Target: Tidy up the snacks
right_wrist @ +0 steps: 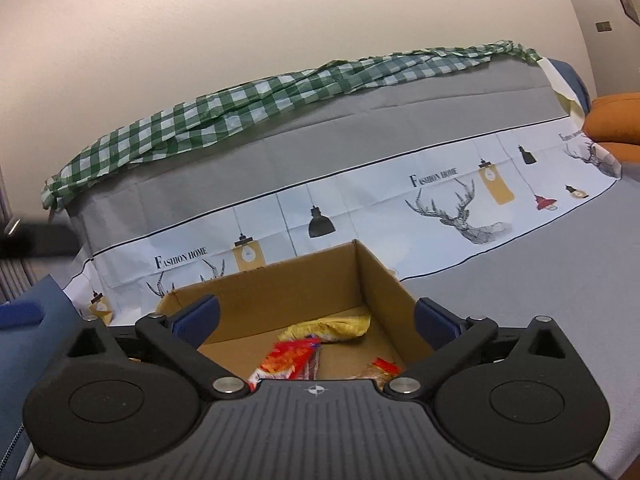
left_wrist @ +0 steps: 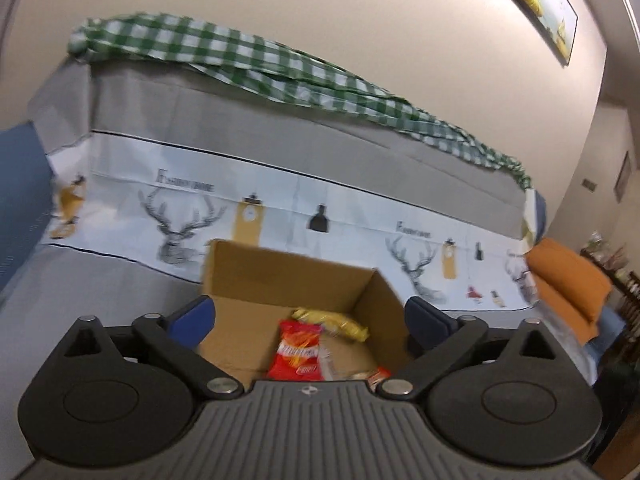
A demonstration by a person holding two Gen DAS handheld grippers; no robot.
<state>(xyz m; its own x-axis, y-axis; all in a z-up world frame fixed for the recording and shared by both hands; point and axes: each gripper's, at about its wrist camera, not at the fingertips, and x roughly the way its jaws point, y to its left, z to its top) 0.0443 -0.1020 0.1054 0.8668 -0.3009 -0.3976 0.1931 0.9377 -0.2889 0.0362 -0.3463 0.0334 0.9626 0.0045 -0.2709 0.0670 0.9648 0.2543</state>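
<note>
An open cardboard box (left_wrist: 280, 276) (right_wrist: 280, 288) stands on a covered surface in front of both grippers. Inside it lie a red snack packet (left_wrist: 298, 354) (right_wrist: 290, 358), a yellow packet (left_wrist: 334, 322) (right_wrist: 328, 326) behind it, and a further red and tan packet (left_wrist: 378, 376) (right_wrist: 384, 366) at the right, partly hidden by the gripper bodies. My left gripper (left_wrist: 308, 316) hangs over the box's near side, open, with nothing touching its blue pads (left_wrist: 192, 318). My right gripper (right_wrist: 316, 316) is likewise open above the box, its blue pads (right_wrist: 198, 316) clear of the packets.
A grey cover with a white printed band of deer heads and lamps (right_wrist: 460, 208) drapes the surface. A green checked cloth (left_wrist: 248, 64) (right_wrist: 240, 108) lies along the raised back edge. Orange cushions (left_wrist: 568, 292) (right_wrist: 616, 124) sit at the right. Another blue pad (right_wrist: 20, 312) shows at the left edge.
</note>
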